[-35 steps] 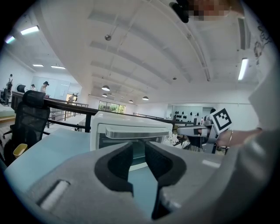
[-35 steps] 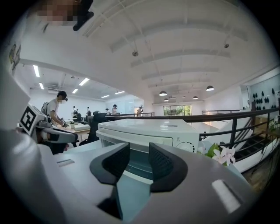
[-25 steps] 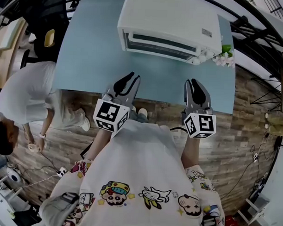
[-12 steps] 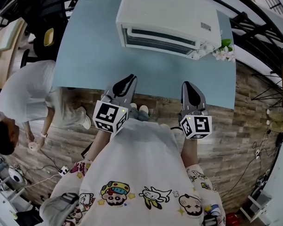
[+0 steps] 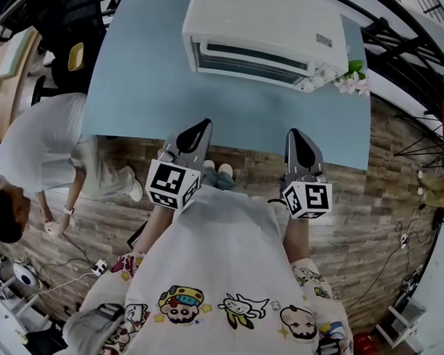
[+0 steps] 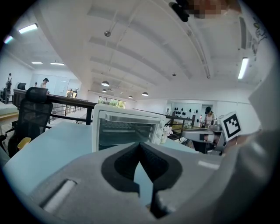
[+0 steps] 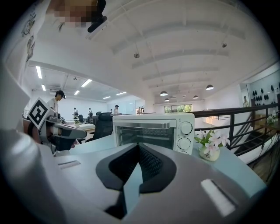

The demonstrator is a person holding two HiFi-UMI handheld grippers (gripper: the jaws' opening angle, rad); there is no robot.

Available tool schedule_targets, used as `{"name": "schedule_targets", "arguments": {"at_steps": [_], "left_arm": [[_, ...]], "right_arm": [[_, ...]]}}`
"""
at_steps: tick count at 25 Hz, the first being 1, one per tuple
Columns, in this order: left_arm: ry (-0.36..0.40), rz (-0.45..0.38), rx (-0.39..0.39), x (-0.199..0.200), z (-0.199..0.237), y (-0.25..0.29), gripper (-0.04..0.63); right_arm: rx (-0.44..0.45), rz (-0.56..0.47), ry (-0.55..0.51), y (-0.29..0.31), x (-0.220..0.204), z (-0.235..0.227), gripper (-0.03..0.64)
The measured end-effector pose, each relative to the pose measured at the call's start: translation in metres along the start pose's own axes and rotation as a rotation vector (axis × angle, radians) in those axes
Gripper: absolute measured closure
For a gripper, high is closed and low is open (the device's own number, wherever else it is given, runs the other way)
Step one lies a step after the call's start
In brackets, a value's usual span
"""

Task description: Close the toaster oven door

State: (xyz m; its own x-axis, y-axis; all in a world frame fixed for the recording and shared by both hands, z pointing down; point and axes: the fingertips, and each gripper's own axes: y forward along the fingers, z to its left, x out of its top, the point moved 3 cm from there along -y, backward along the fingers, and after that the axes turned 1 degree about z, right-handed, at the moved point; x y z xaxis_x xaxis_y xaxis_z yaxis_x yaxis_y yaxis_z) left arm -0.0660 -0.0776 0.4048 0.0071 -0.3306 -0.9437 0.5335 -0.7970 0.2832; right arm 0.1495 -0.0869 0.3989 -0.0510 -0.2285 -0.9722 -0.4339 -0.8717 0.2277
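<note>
The pale blue counter (image 5: 137,97) is filling the middle of the head view. The white toaster oven (image 5: 263,29) is sitting at its far side, toward the right, well apart from both grippers. Its glass door (image 5: 244,62) is standing upright, flush with the front and looking shut, with the knobs (image 7: 185,134) to the right of it. The left gripper (image 5: 204,124) and the right gripper (image 5: 293,133) are hovering side by side over the counter's near edge, both pointing toward the oven and neither touching it. Both have just been closing their jaws, and each pair is now meeting at the tips with nothing caught between. A small vase of white flowers (image 5: 354,82) is standing just beside the oven's right corner.
</note>
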Motion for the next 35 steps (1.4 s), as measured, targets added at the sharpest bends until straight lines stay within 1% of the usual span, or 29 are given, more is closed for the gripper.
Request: {"name": "schedule_targets", "arguments": {"at_steps": [12, 35], "left_arm": [[0.01, -0.004, 0.006, 0.006, 0.006, 0.004, 0.595], [0.004, -0.009, 0.016, 0.008, 0.011, 0.006, 0.595]], "right_arm": [[-0.009, -0.004, 0.001, 0.006, 0.005, -0.006, 0.609], [-0.019, -0.007, 0.01, 0.011, 0.005, -0.007, 0.609]]}}
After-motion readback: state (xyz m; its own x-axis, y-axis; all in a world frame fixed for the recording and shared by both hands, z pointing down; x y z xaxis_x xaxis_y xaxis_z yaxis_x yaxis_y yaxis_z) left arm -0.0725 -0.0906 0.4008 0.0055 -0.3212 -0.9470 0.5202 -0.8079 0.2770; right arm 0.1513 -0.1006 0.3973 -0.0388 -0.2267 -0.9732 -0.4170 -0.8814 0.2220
